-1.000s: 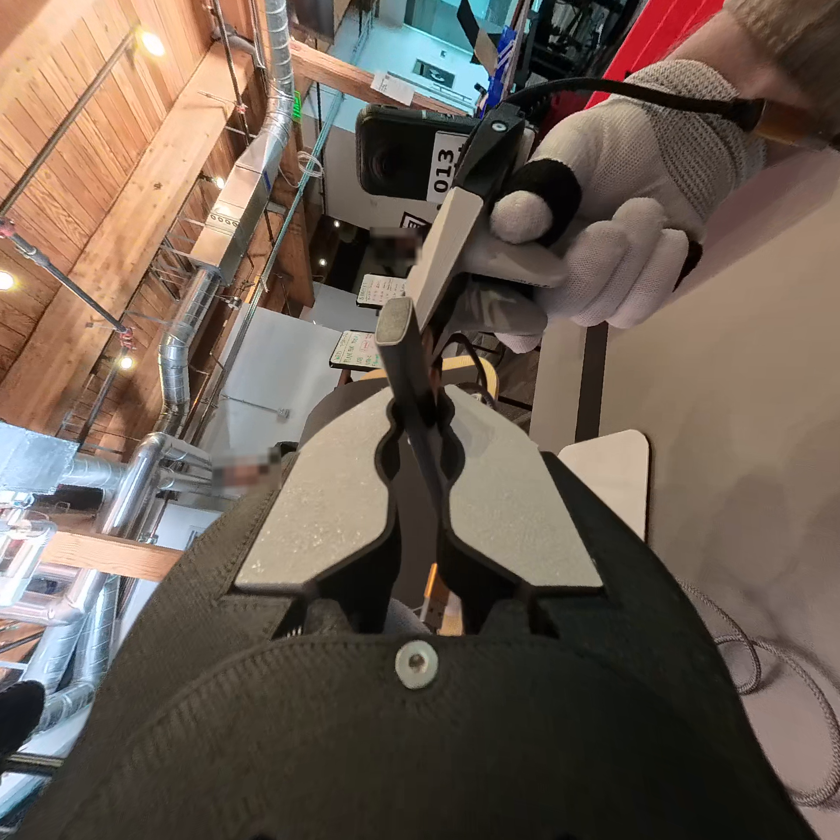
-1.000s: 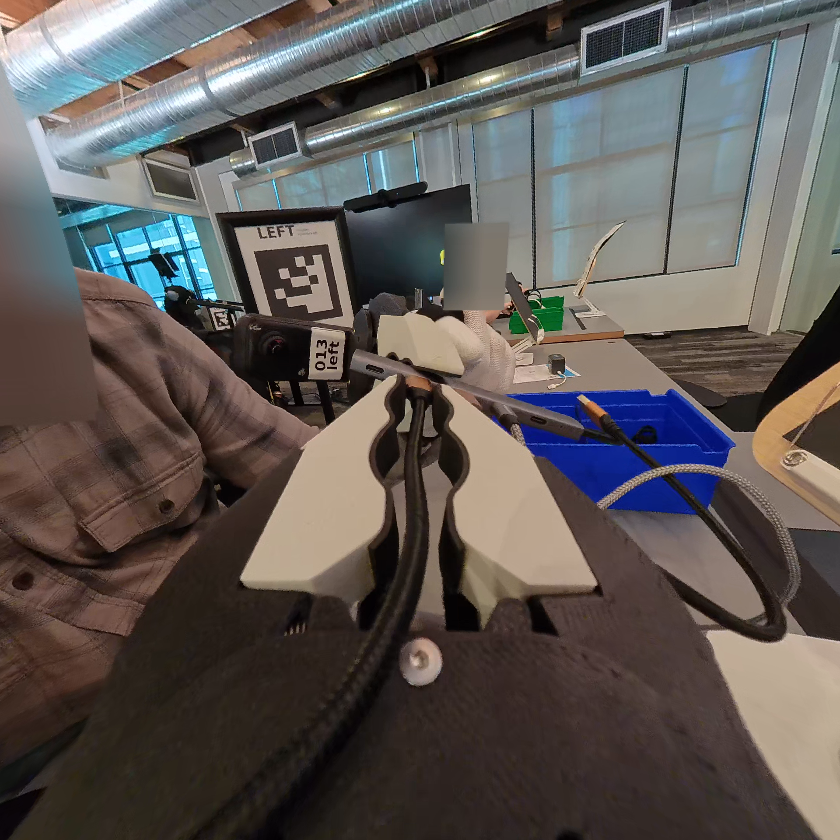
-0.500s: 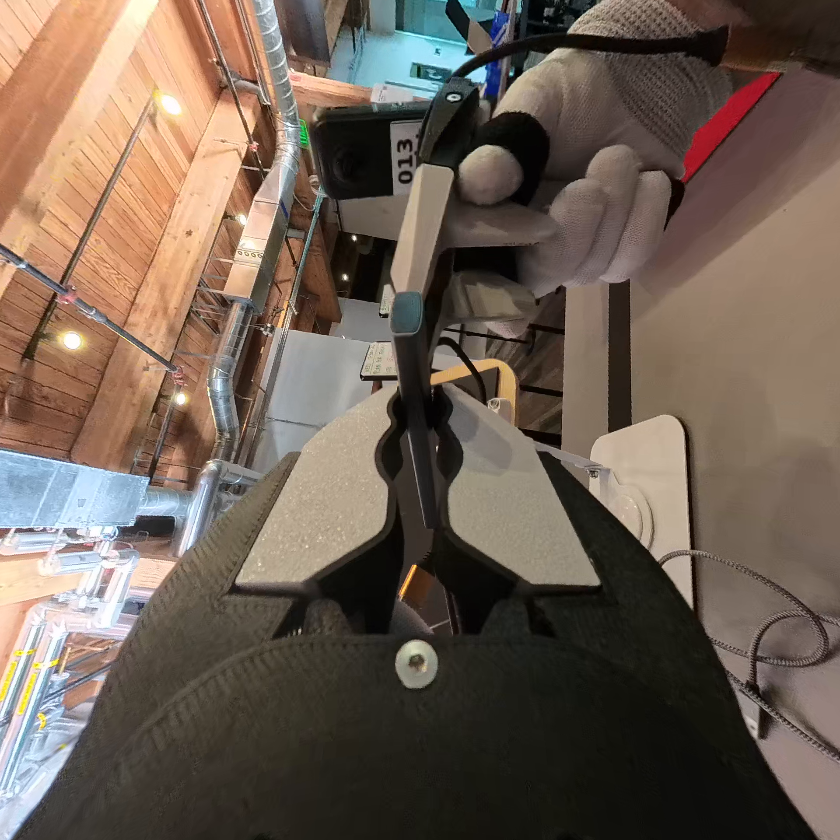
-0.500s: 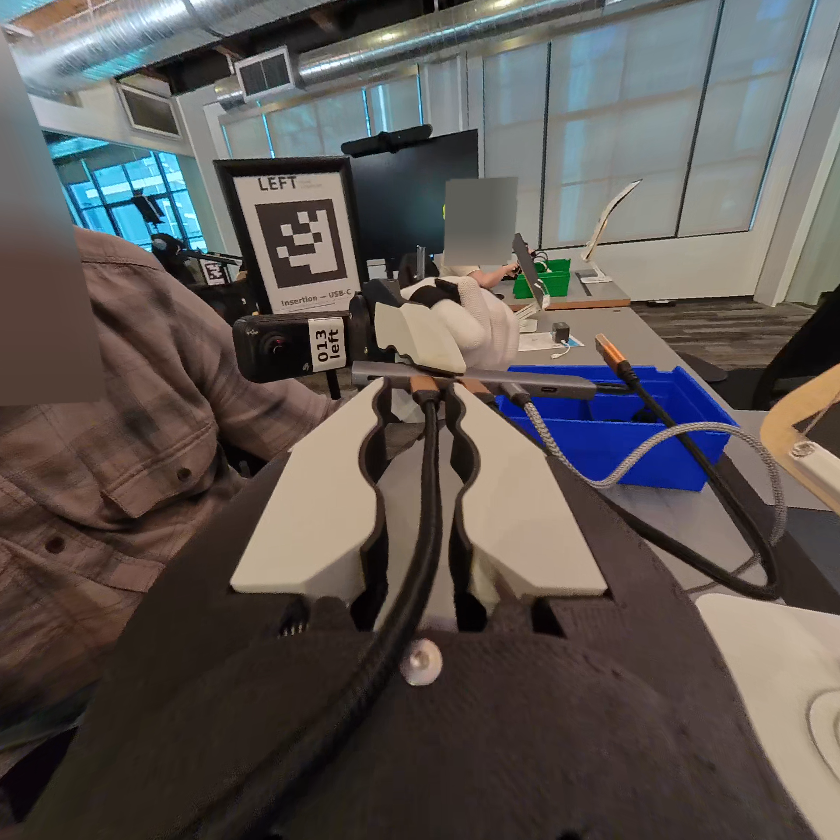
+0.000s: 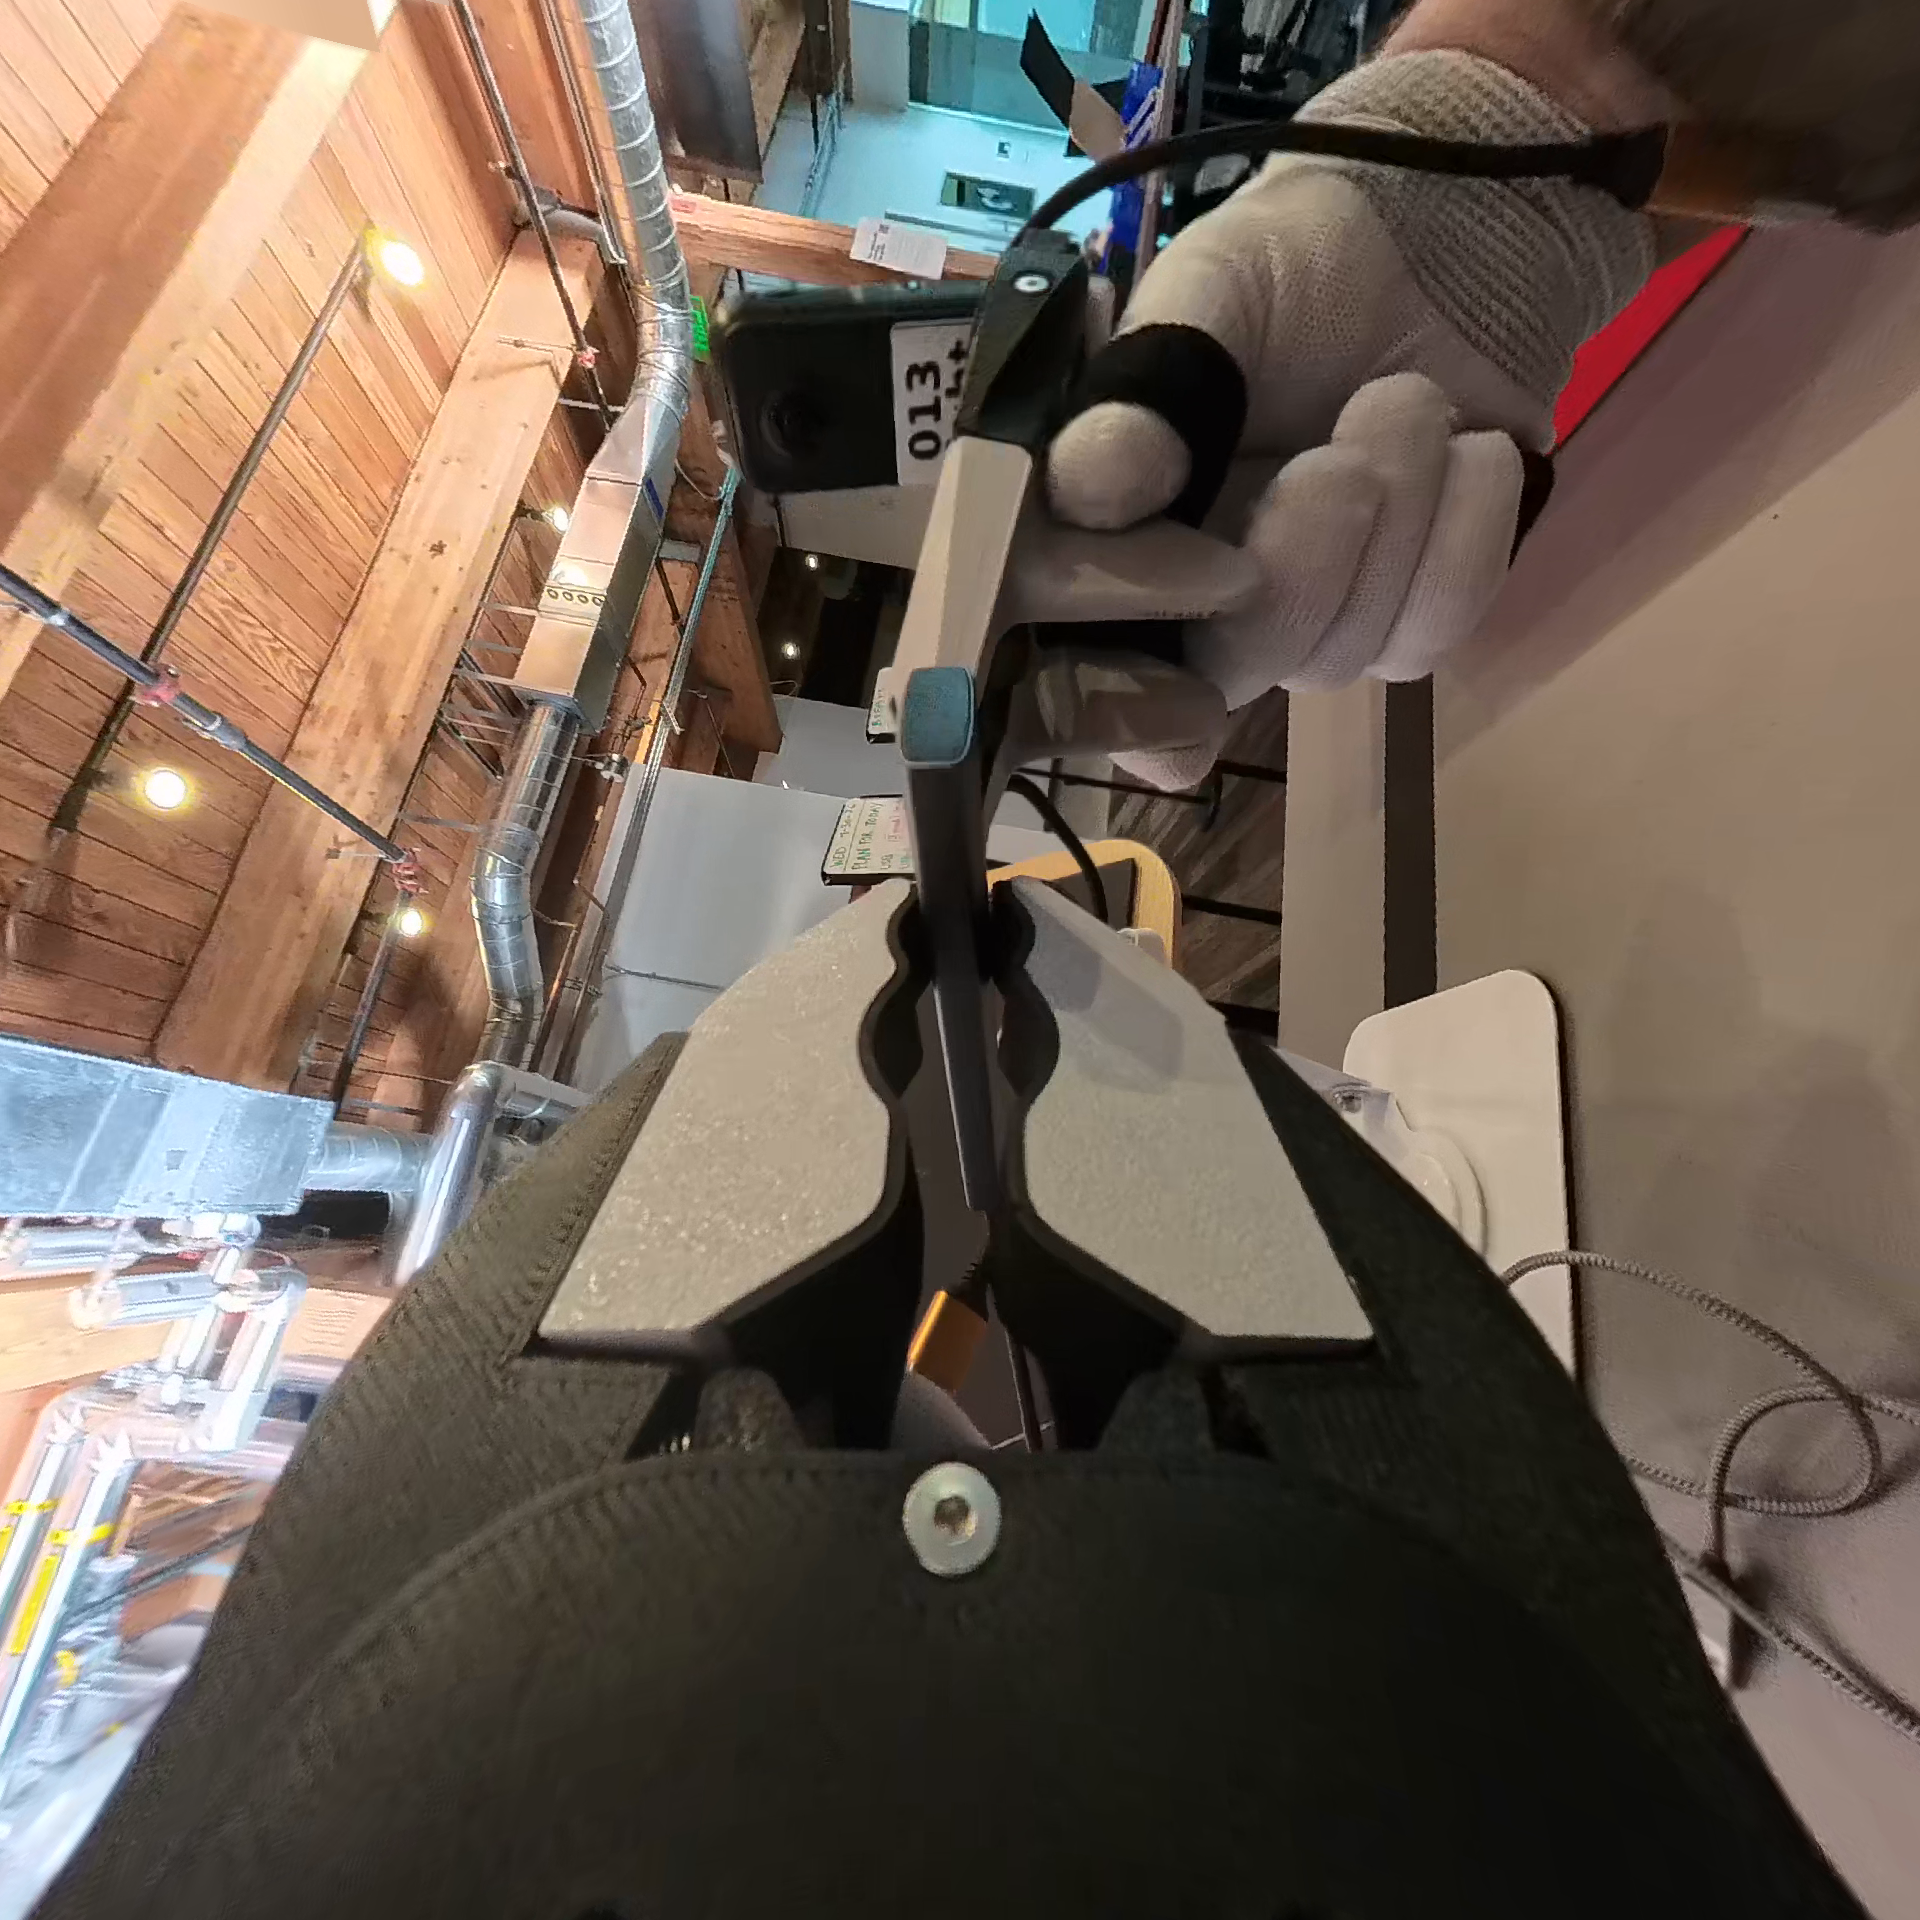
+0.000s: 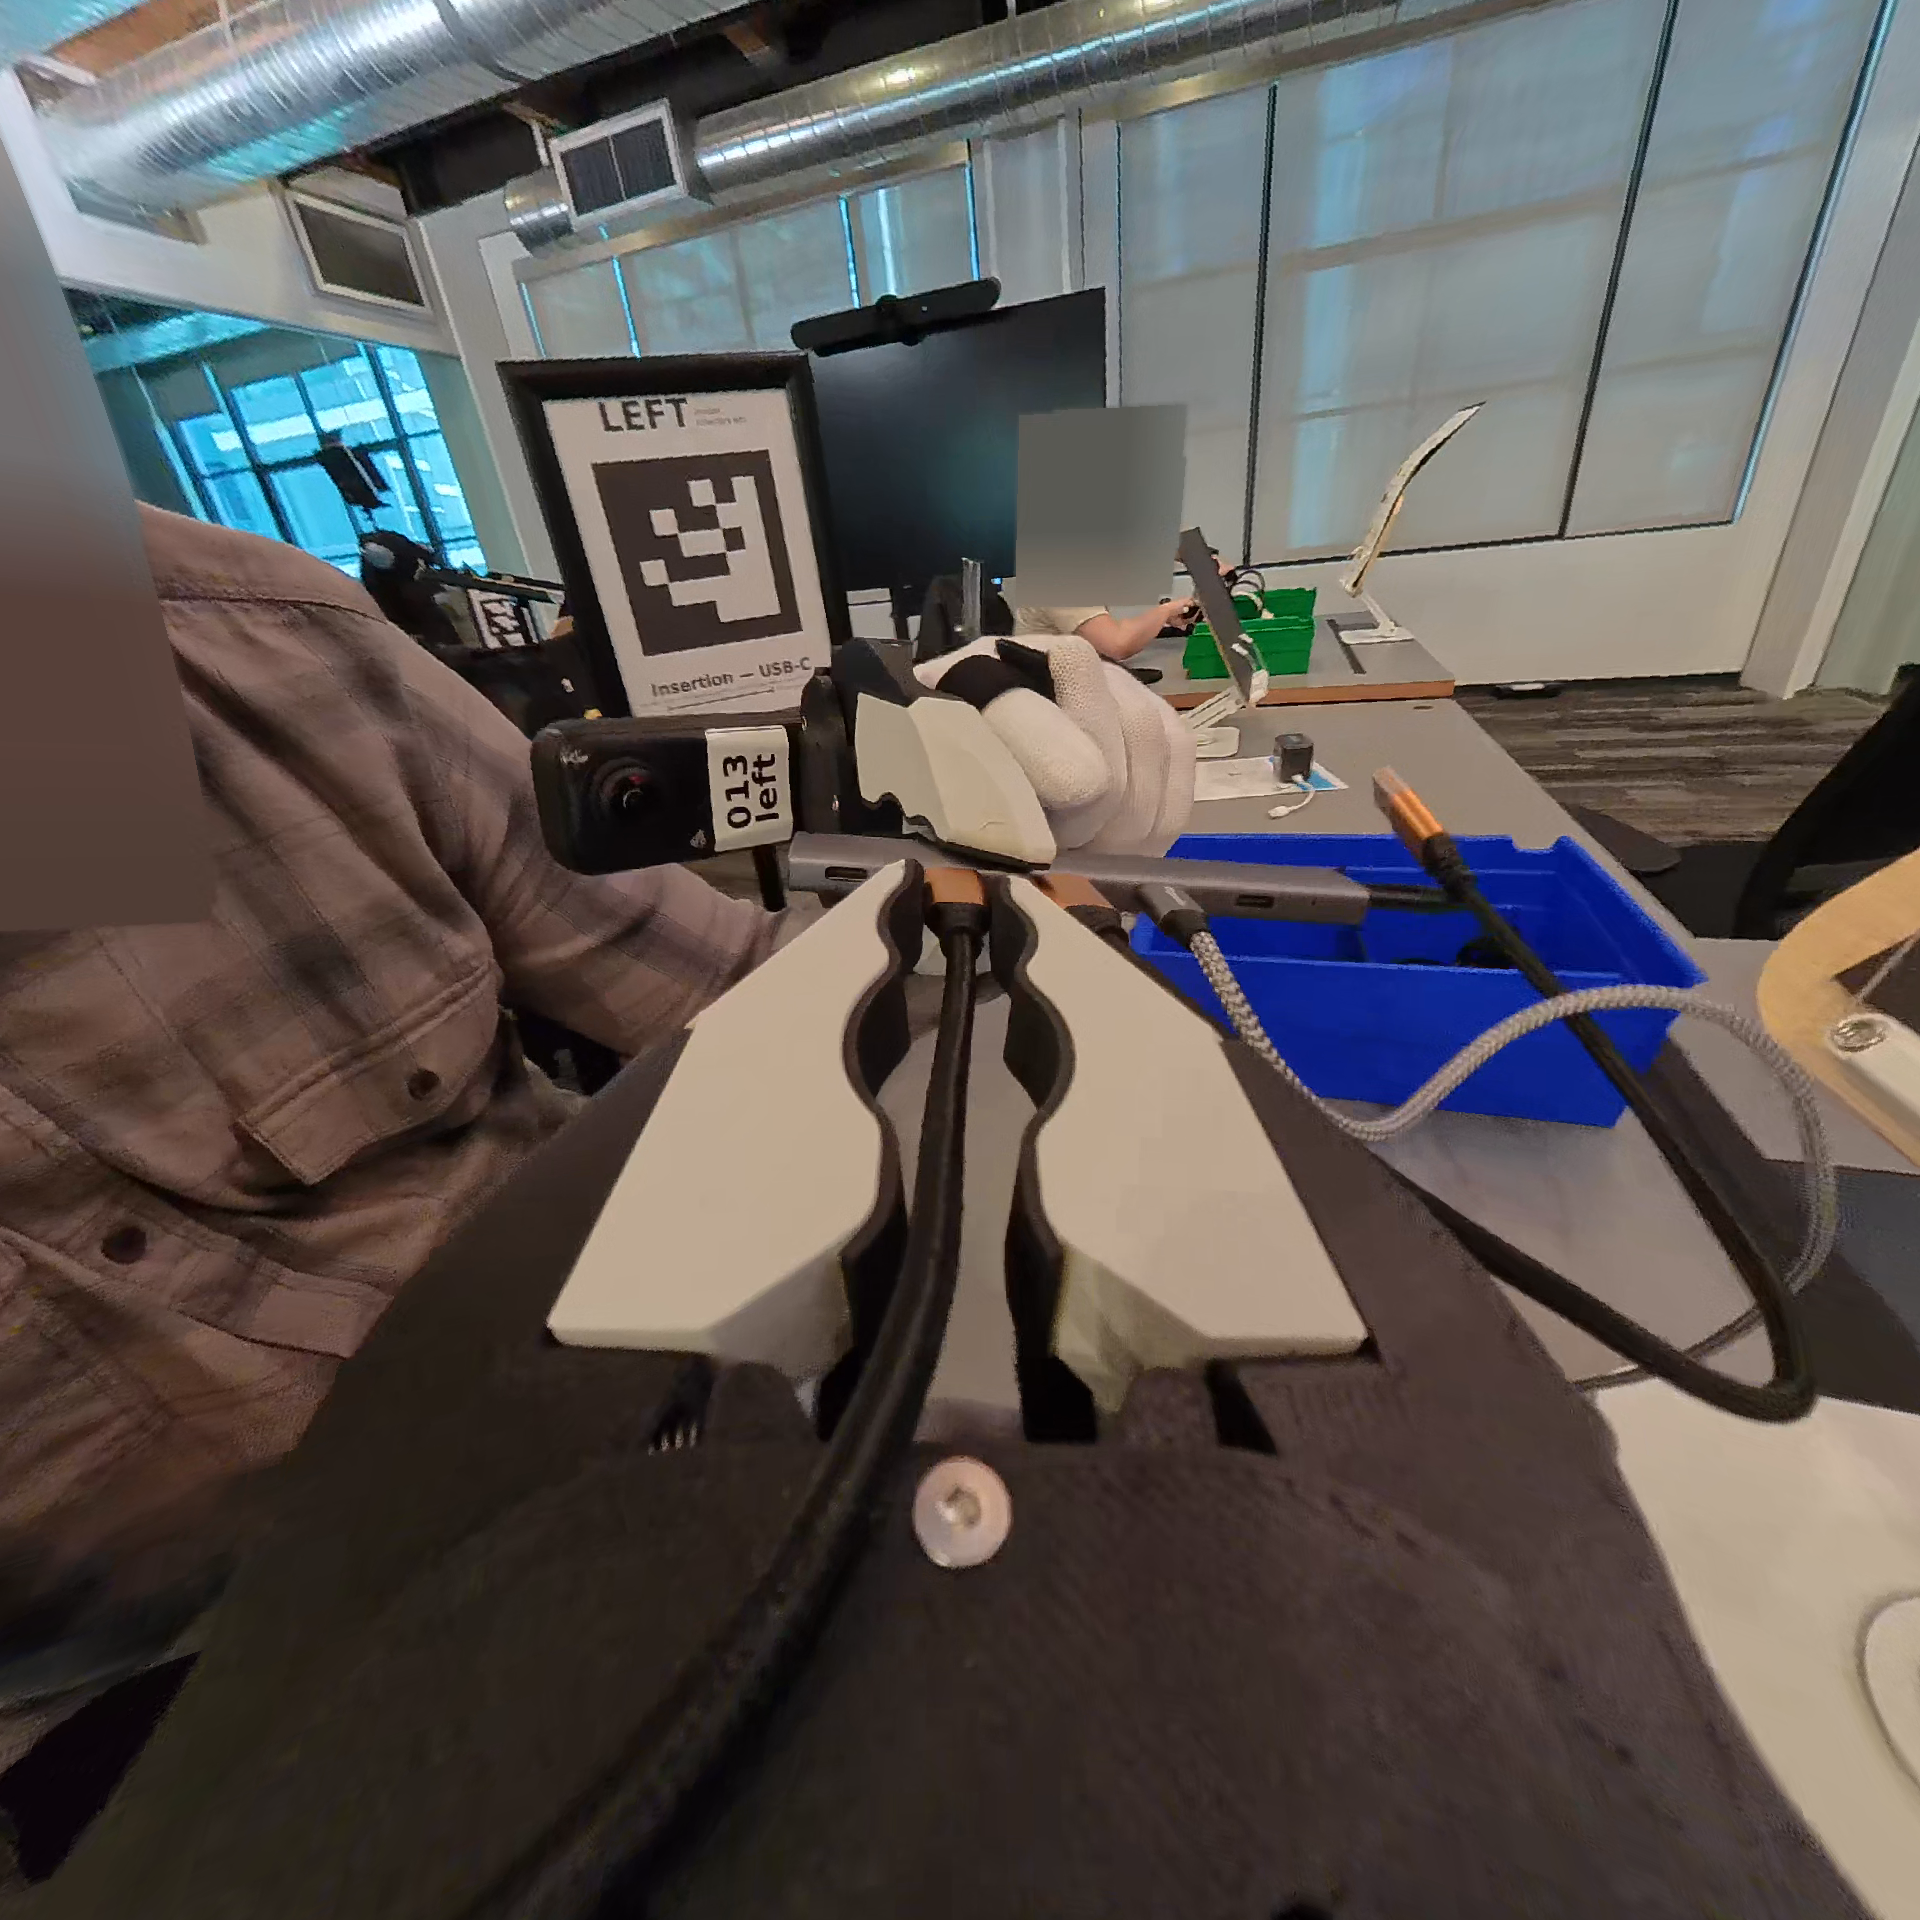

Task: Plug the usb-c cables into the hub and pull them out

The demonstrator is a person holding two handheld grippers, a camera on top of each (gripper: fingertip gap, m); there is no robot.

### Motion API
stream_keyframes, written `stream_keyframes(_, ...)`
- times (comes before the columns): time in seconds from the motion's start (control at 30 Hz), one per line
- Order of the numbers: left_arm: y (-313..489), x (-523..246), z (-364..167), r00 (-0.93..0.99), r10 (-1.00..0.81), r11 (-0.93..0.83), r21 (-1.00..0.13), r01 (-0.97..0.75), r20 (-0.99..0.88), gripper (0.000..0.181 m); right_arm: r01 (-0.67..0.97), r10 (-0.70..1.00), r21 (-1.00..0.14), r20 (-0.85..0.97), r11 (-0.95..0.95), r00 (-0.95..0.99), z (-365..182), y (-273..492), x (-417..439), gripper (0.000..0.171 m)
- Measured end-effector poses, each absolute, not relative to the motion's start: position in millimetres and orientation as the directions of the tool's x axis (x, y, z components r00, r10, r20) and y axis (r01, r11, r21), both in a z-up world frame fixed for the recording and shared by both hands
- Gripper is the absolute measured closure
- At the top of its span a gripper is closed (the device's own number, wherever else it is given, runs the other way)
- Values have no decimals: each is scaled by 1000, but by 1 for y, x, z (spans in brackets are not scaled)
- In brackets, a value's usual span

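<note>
Right wrist view: right claw clenched on the orange plug of a black cable, plug tip at a port on the grey hub; cannot tell how deep it sits.
Hub: slim grey bar, held level in the air above the table edge, in front of the blue bin.
Hub ports: second orange plug just right of the held one; grey braided cable plugged next to that, then an open port further right.
Loose end: another orange plug sticks up free over the bin on a black cable that loops down toward the table.
Blue bin: blue bin on the table behind the hub; dark shapes inside, too hidden to name.
Green bins: green bins on a far desk, contents unclear.
Left claw, far off: left claw with white-gloved hand clamps the hub from above.
Left wrist view: left claw closed tight on the hub, seen end-on and upright between the fingers.
Below the grip: orange plug shows in the gap under the hub.
Right claw, far off: right claw in a white glove reaches the hub's far end.
Table side: grey braided cable lies looped on the table, beside a white board.
</note>
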State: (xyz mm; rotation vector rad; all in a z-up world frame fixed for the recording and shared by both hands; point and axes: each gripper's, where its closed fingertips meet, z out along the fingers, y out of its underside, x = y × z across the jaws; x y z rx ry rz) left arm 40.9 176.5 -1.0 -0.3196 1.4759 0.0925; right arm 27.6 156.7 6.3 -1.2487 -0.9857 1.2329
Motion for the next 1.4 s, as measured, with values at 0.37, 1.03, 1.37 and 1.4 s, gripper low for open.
stream_keyframes(0.37,197,43,9,240,-341,896,-392,-208,-909,163,-112,952,-993,6,42,305,14,180,28,162)
stream_keyframes(1.03,216,39,8,280,-171,910,-260,-322,-945,170,213,789,-976,171,52,590,7,206,26,152)
stream_keyframes(1.37,200,40,5,216,-89,944,-152,-293,-972,170,87,884,-994,-16,-64,467,3,192,22,157)
stream_keyframes(1.4,199,40,5,216,-77,946,-140,-294,-973,170,61,892,-995,-42,-78,451,4,192,22,160)
